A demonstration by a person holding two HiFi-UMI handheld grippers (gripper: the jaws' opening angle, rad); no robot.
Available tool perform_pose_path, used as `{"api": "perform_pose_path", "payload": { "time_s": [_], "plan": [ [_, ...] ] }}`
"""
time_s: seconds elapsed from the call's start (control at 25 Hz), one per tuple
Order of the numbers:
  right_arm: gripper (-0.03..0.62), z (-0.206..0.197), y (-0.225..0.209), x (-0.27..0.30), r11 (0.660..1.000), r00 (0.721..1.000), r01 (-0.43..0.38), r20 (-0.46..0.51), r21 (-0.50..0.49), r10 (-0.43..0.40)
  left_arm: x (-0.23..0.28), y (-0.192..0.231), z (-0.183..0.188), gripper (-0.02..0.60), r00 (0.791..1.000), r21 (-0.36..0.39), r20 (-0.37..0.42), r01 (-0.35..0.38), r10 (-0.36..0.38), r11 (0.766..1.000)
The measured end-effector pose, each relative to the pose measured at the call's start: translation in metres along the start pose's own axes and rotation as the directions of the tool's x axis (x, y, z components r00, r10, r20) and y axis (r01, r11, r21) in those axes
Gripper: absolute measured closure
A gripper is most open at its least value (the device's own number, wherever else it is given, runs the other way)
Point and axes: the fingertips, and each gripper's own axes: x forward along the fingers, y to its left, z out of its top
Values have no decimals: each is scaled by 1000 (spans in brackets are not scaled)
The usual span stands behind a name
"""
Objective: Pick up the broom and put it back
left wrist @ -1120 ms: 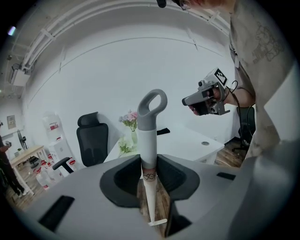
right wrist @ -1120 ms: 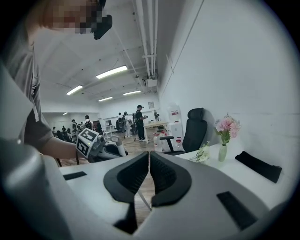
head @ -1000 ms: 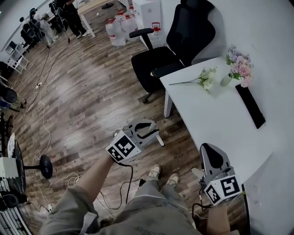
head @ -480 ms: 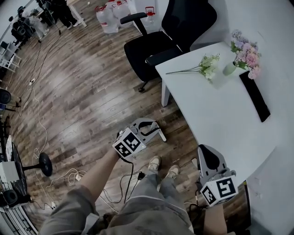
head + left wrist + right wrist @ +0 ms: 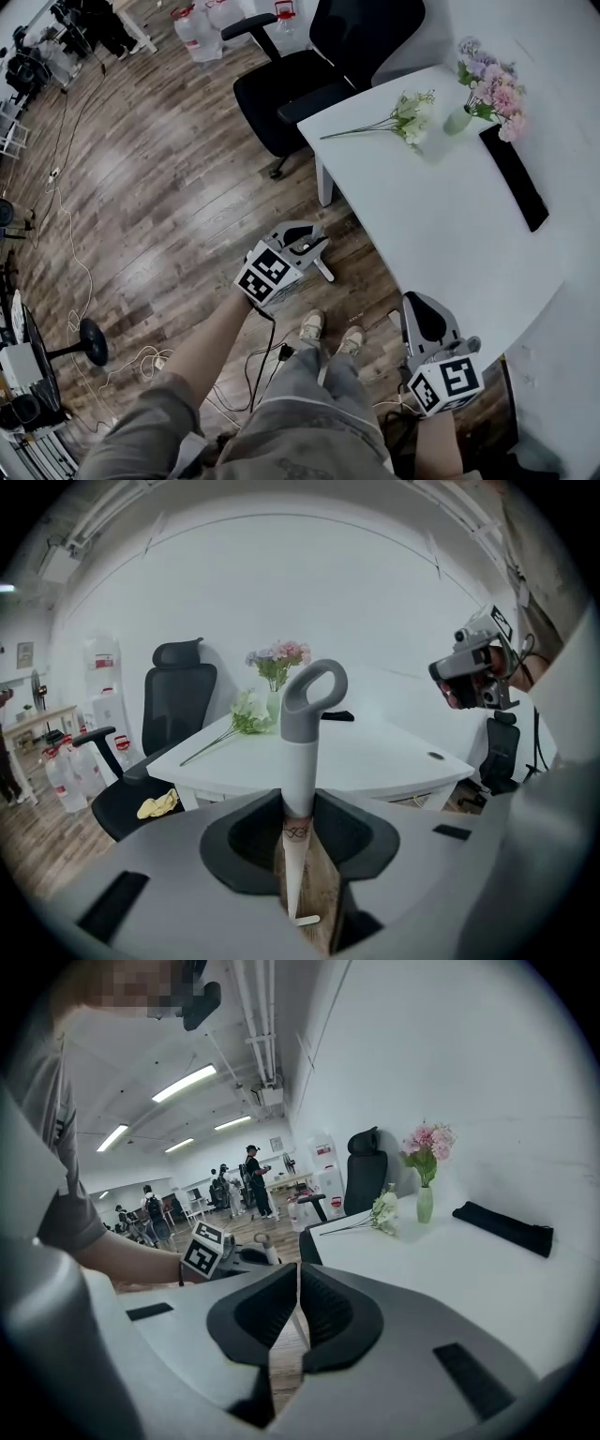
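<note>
left tool tilted down, gripping broom handle | right tool closed

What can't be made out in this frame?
Broom brush end: left gripper view, hidden behind the left tool; head view, too small.
Yellow item on the office chair: left gripper view, too small to name.
People in the background: right gripper view, too small.
Broom's storage spot: in no view.

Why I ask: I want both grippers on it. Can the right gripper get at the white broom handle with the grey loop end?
Probably yes: the white broom handle is clamped in the left gripper, beside the right gripper, nothing between them. The right's shut jaws must open first.
</note>
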Motion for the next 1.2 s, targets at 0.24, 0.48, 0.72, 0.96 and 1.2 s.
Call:
{"api": "perform_pose_path", "payload": {
  "time_s": [0.24, 0.48, 0.72, 0.96, 1.2],
  "plan": [
    [557, -4, -10, -4, 999, 1000, 30, -1, 21, -30, 49, 7, 23, 466, 999, 8, 8, 36, -36, 999],
    [557, -13, -21, -11, 996, 997, 71, -10, 57, -71, 91, -1, 39, 466, 995, 34, 3, 102, -102, 994],
    [557, -20, -31, -17, 994, 996, 85, -7, 65, -85, 110, -9, 41, 458, 991, 39, -19, 132, -132, 990],
    [557, -18, -35, -25, 994, 996, 92, -5, 63, -92, 111, -18, 33, 323, 987, 89, -81, 148, -141, 985],
    [557, -2, -29, -28, 997, 997, 79, 22, 18, -80, 89, -17, 40, 285, 990, 92, -65, 133, -127, 987]
  ]
}}
